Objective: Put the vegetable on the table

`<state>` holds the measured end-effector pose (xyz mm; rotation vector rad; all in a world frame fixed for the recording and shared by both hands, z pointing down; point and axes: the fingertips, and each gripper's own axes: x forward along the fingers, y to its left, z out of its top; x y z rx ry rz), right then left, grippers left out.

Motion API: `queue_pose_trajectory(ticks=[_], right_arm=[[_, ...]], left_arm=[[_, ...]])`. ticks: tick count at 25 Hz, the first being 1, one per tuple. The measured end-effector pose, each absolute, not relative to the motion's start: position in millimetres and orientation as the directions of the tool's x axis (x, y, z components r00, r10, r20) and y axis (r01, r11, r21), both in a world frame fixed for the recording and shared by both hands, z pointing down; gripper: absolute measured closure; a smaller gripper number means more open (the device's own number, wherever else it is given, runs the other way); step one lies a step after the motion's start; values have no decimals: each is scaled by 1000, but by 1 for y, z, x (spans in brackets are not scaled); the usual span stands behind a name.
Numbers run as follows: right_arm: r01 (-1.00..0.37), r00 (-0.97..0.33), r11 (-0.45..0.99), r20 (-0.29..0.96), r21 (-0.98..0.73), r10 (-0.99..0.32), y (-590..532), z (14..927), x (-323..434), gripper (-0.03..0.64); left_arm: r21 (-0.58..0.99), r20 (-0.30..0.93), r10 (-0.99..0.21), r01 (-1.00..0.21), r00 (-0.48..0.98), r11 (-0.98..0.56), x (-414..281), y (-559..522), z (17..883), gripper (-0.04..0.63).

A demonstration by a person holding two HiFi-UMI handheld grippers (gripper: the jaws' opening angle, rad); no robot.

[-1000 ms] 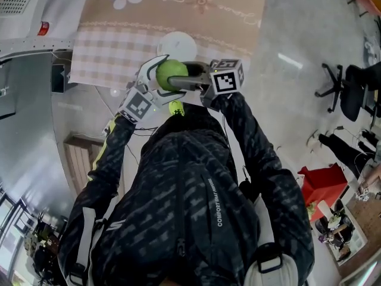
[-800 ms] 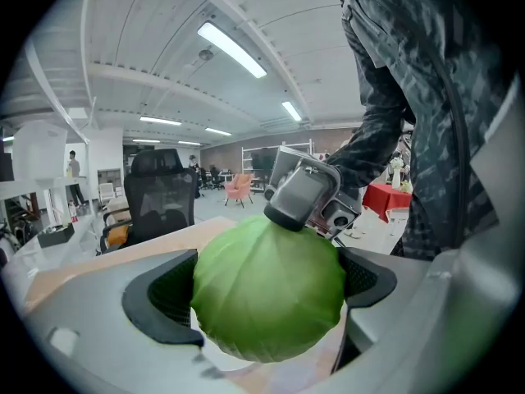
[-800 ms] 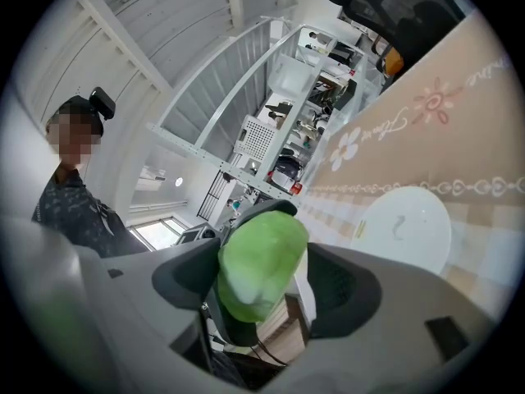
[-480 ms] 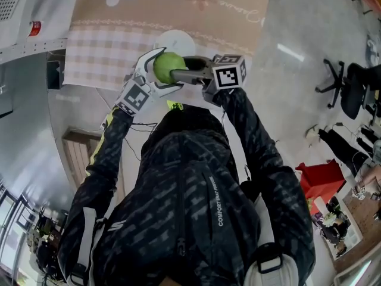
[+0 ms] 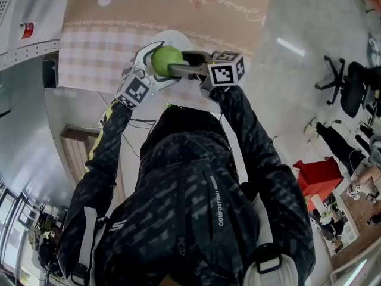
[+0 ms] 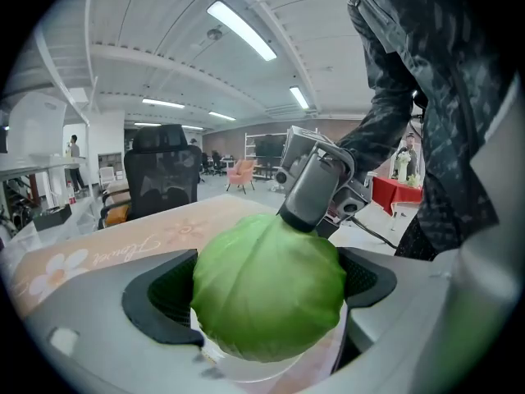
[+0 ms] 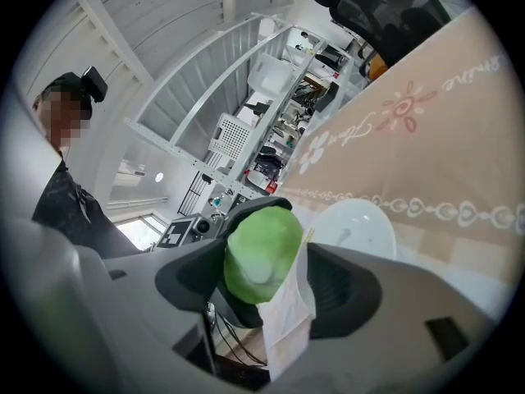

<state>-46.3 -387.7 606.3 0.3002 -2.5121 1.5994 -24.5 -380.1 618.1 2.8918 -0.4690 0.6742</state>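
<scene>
The round, smooth, pale-green cabbage (image 5: 166, 60) sits between 2 sets of jaws: left gripper (image 6: 264, 302) clasps its sides, right gripper (image 7: 267, 279) clamps it too.

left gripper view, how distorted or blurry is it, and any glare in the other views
Left gripper view: strong fisheye with black corners, ceiling lights blown out, cabbage sharp, the grey jaws at the bottom soft. Right gripper view: same fisheye, the near jaws soft too. Head view: glare streaks on the floor, straight lines bent toward the edges.
</scene>
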Motion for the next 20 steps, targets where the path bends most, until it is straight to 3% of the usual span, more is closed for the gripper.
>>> queue_pose_trajectory(ticks=[12,20], right_arm=[[-346,-937,392,334,-853,-100,-402,638,-37,316],[-385,-921,393,372,-835,-113,-407,647,-30,318]], left_arm=[[7,614,-229,-295,756,-955,-26,-392,656,94],[8,658,-209,-284,723,-959,-22,-397,668,94]])
